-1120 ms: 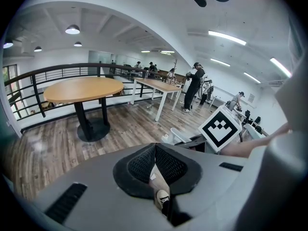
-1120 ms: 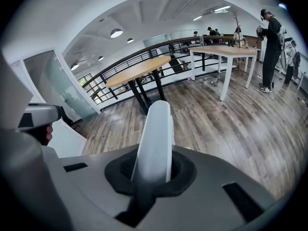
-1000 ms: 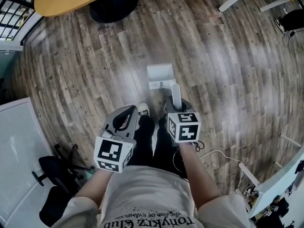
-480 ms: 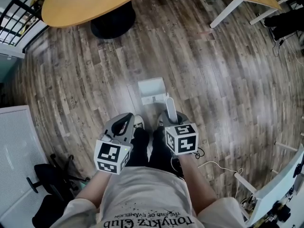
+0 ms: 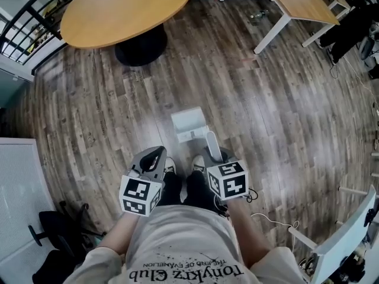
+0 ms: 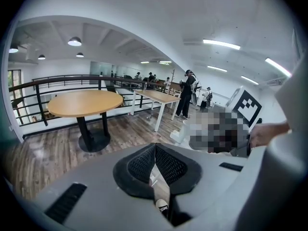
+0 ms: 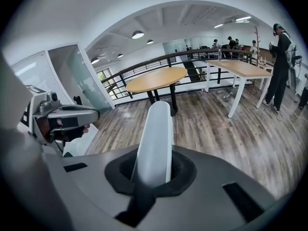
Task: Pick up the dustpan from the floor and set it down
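The white dustpan (image 5: 188,125) hangs by its long white handle (image 5: 212,143) in front of the person's shoes, its pan end farthest from me and seemingly off the wooden floor. My right gripper (image 5: 214,156) is shut on that handle. In the right gripper view the handle (image 7: 156,137) runs up between the pads of the right gripper (image 7: 155,170). Beside it, my left gripper (image 5: 155,154) is shut with nothing in it. Its pads meet in the left gripper view (image 6: 155,150).
A round wooden table (image 5: 124,10) on a black base (image 5: 140,46) stands ahead. A desk with white legs (image 5: 296,5) is at the far right. A black office chair (image 5: 53,241) and a white panel (image 5: 18,182) are at the left. A cable (image 5: 272,216) lies at the right. People (image 6: 186,93) stand by the desks.
Both grippers have risen, the right one more, and the dustpan has come up with it. The head view now takes in more of the round table and the desk.
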{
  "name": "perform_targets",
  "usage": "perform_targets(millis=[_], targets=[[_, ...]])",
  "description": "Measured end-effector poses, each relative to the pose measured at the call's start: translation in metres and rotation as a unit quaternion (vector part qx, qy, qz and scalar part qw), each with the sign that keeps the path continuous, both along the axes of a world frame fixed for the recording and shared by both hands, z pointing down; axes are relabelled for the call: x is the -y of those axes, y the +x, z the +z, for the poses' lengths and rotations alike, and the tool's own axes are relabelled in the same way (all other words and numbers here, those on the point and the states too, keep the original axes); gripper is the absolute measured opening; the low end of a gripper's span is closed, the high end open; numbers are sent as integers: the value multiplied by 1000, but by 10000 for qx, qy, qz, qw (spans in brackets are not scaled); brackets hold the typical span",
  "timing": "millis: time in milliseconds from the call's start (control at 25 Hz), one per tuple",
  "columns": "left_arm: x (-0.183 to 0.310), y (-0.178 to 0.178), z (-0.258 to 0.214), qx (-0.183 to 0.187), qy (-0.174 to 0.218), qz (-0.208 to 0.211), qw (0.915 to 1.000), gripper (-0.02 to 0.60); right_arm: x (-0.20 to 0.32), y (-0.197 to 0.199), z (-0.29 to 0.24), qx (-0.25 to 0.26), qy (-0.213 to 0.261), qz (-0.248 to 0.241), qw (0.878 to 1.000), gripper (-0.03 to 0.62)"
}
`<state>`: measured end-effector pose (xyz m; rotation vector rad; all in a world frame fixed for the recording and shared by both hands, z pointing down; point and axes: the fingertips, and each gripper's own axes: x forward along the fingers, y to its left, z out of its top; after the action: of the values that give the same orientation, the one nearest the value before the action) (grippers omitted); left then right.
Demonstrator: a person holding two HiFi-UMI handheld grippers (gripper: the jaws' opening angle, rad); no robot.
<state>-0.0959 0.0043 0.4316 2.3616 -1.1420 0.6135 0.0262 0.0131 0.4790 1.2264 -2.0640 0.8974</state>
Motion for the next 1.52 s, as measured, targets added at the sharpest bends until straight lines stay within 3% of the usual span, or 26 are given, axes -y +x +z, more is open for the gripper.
perform_targets(millis=[560, 1080, 1520], targets=[[-13, 32, -25, -48, 315, 564, 9979, 25, -17, 20, -34, -36, 53, -103, 9999, 43], [-4, 34, -47, -184, 576, 348, 9976, 23, -14, 19, -42, 78, 55, -147, 9998, 43], [-1, 38, -46, -322, 460, 316, 9979, 23, -9, 18, -41, 87, 64, -204, 9997, 43]])
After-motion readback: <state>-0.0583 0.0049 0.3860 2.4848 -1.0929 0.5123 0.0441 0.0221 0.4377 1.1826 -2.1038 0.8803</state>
